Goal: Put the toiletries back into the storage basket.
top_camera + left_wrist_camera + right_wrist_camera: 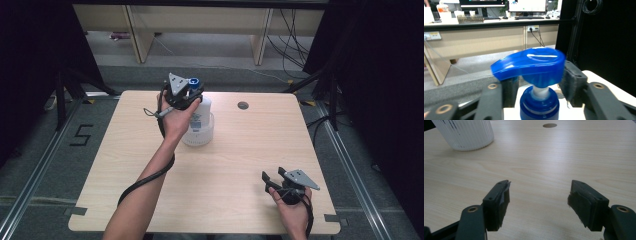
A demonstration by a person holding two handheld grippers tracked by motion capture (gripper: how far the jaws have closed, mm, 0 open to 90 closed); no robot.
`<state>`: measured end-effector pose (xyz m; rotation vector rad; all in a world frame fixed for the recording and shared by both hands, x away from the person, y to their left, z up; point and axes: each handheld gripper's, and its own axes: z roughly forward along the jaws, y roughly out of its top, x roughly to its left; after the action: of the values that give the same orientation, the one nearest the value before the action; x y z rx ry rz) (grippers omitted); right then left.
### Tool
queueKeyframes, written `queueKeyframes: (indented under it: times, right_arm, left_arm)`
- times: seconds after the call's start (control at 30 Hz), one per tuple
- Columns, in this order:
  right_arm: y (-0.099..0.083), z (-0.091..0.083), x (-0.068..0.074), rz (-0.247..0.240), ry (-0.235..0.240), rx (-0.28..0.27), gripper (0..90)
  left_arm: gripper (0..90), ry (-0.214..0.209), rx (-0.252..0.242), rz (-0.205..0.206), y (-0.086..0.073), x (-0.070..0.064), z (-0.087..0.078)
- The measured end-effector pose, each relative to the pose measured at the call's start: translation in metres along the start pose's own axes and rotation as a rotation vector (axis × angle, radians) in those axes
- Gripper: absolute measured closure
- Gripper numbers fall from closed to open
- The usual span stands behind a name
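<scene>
From the high view, the left gripper [189, 95] is reaching over the white pump bottle [198, 122] standing at the table's [235, 165] far middle, while the right gripper [280, 181] is waiting near right. The left gripper view is revealing jaws clamped on the blue pump head [531, 66], seemingly steadying it. The right gripper view is showing jaws apart, holding nothing, above bare wood.
</scene>
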<state>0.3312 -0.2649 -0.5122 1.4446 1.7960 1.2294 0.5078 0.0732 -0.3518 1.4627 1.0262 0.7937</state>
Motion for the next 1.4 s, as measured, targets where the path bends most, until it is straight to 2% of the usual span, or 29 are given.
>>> queueKeyframes:
  times: [0.1, 0.2, 0.27, 0.43, 0.47, 0.5, 0.57, 0.6, 0.63, 0.73, 0.77, 0.8, 0.83, 0.9, 0.97, 1.1, 1.13, 1.23, 1.3, 1.33, 1.37, 1.4]
  right_arm:
    - [0.000, 0.001, 0.000, 0.003, 0.003, -0.007, 33.2]
    - [0.000, 0.001, 0.000, 0.003, 0.002, -0.010, 33.1]
    - [-0.001, 0.003, 0.000, 0.003, 0.013, -0.027, 33.1]
    - [-0.001, 0.002, 0.000, -0.002, 0.009, -0.027, 32.9]
    - [0.000, 0.000, 0.000, -0.002, 0.001, -0.002, 32.9]
    - [-0.001, 0.003, 0.000, -0.002, 0.009, -0.028, 32.9]
    - [-0.001, 0.003, 0.000, -0.001, 0.008, -0.030, 32.8]
    - [-0.001, 0.003, -0.002, -0.026, 0.009, -0.033, 32.7]
    - [-0.001, 0.002, 0.000, -0.003, 0.005, -0.026, 32.7]
    - [-0.001, 0.002, 0.000, -0.001, 0.007, -0.028, 32.6]
    - [-0.001, 0.003, -0.002, -0.025, 0.010, -0.034, 32.5]
    - [-0.001, 0.003, -0.002, -0.025, 0.010, -0.034, 32.6]
    - [-0.001, 0.002, 0.001, 0.011, 0.004, -0.022, 32.5]
    - [-0.001, 0.003, 0.001, 0.004, 0.007, -0.028, 32.5]
    - [-0.001, 0.003, -0.002, -0.026, 0.007, -0.034, 32.4]
    - [-0.001, 0.003, -0.001, -0.020, 0.007, -0.032, 32.3]
    - [0.000, 0.002, -0.002, -0.038, 0.001, -0.024, 32.3]
    - [0.000, 0.004, -0.003, -0.045, 0.012, -0.035, 32.3]
    - [0.000, 0.003, -0.003, -0.058, -0.002, -0.037, 32.1]
    - [-0.001, 0.003, -0.003, -0.053, -0.001, -0.036, 32.1]
    - [-0.001, 0.002, 0.002, 0.008, 0.000, -0.028, 32.1]
    - [-0.001, 0.002, 0.001, -0.003, 0.002, -0.030, 32.0]
  left_arm:
    - [47.0, -0.011, 0.000, -0.025, -0.002, 0.001, 0.000]
    - [43.6, -0.015, -0.004, -0.030, -0.002, 0.002, -0.001]
    - [41.2, -0.029, -0.004, -0.046, 0.000, 0.003, -0.003]
    - [37.2, -0.063, -0.003, -0.065, 0.004, 0.010, -0.012]
    - [36.4, -0.071, -0.003, -0.061, 0.005, 0.012, -0.016]
    - [35.4, -0.078, -0.004, -0.062, 0.005, 0.013, -0.019]
    - [34.1, -0.087, 0.000, -0.055, 0.005, 0.015, -0.026]
    - [33.4, -0.087, 0.008, -0.046, 0.004, 0.017, -0.029]
    - [33.1, -0.085, 0.013, -0.041, 0.003, 0.019, -0.033]
    - [33.0, -0.081, 0.015, -0.019, -0.001, 0.024, -0.046]
    - [33.0, -0.081, 0.018, -0.016, -0.002, 0.025, -0.050]
    - [33.0, -0.084, 0.015, -0.016, -0.003, 0.027, -0.054]
    - [32.9, -0.083, 0.013, -0.015, -0.004, 0.028, -0.058]
    - [33.0, -0.084, 0.009, -0.013, -0.006, 0.031, -0.066]
    - [32.9, -0.086, 0.006, -0.004, -0.008, 0.032, -0.072]
    - [33.0, -0.083, -0.007, 0.014, -0.009, 0.036, -0.084]
    - [33.0, -0.083, -0.008, 0.020, -0.010, 0.037, -0.086]
    - [33.1, -0.091, -0.013, 0.022, -0.011, 0.038, -0.094]
    - [33.0, -0.096, -0.016, 0.022, -0.012, 0.038, -0.099]
    - [33.0, -0.097, -0.015, 0.023, -0.013, 0.039, -0.102]
    - [32.9, -0.095, -0.017, 0.029, -0.015, 0.039, -0.105]
    - [32.9, -0.093, -0.015, 0.035, -0.017, 0.039, -0.108]
